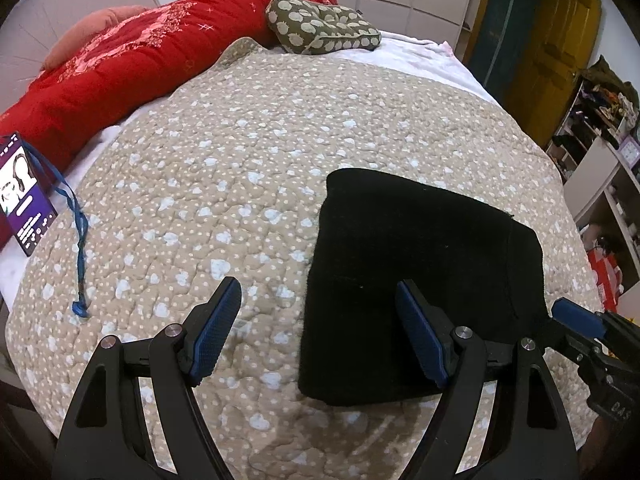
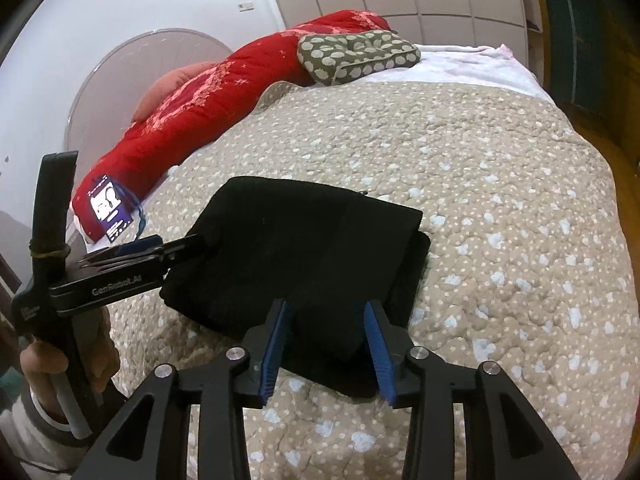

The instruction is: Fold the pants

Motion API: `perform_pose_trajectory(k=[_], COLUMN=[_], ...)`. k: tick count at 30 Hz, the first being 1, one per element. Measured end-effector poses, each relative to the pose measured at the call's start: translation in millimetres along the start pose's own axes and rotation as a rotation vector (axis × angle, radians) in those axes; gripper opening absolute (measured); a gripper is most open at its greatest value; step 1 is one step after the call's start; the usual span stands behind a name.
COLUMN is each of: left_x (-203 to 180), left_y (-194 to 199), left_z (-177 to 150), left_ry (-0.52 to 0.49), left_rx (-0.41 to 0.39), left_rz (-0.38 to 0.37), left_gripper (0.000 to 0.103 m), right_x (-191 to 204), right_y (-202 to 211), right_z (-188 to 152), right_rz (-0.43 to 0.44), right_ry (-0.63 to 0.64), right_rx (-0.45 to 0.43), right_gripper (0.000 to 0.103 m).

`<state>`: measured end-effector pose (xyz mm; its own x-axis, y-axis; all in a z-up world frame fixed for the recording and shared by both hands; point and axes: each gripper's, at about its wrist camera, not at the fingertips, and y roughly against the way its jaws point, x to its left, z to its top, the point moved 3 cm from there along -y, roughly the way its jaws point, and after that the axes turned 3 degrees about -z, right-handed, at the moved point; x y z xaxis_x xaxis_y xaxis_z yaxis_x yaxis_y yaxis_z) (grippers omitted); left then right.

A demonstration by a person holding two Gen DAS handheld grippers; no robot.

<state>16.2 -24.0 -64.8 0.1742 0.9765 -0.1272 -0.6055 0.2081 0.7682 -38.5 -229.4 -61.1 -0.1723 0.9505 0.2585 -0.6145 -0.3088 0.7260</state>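
Note:
The black pants point(image 1: 424, 276) lie folded into a thick rectangle on the beige dotted quilt point(image 1: 240, 140). My left gripper point(image 1: 320, 300) is open and empty; its right finger hangs over the pants' near left part, its left finger over bare quilt. In the right wrist view the pants point(image 2: 296, 256) lie just ahead. My right gripper point(image 2: 326, 312) is open, its two blue pads straddling the near end of the folded pants. The left gripper point(image 2: 132, 256) shows at the pants' left edge, and the right gripper's blue pad shows at the right in the left wrist view point(image 1: 576, 316).
A red comforter point(image 1: 132, 64) and a green patterned pillow point(image 1: 324, 26) lie at the far side of the bed. A phone with a lit screen point(image 1: 24, 192) and a blue lanyard point(image 1: 78, 240) lie at the left. Shelves point(image 1: 600, 152) stand to the right.

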Motion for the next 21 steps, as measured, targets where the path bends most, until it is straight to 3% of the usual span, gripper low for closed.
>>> perform_pose_trajectory(k=[9,14,21], left_x=[14.5,17.5,9.9], left_y=[-8.6,-18.2,-26.2], left_z=[1.9,1.4,4.1], left_ry=[0.082,0.108,0.087], left_rx=[0.057,0.083,0.085], left_rz=[-0.124,-0.152,-0.172], left_gripper=[0.080,0.080,0.080], right_x=[-32.7,-52.7,-52.9], right_y=[-9.4,-16.9,-36.6], right_z=[1.9,0.4,-0.6], right_rz=[0.014,0.045,0.087], right_ry=[-0.186,-0.278,-0.303], right_rx=[-0.019,-0.011,0.028], right_gripper=[0.063,0.066,0.068])
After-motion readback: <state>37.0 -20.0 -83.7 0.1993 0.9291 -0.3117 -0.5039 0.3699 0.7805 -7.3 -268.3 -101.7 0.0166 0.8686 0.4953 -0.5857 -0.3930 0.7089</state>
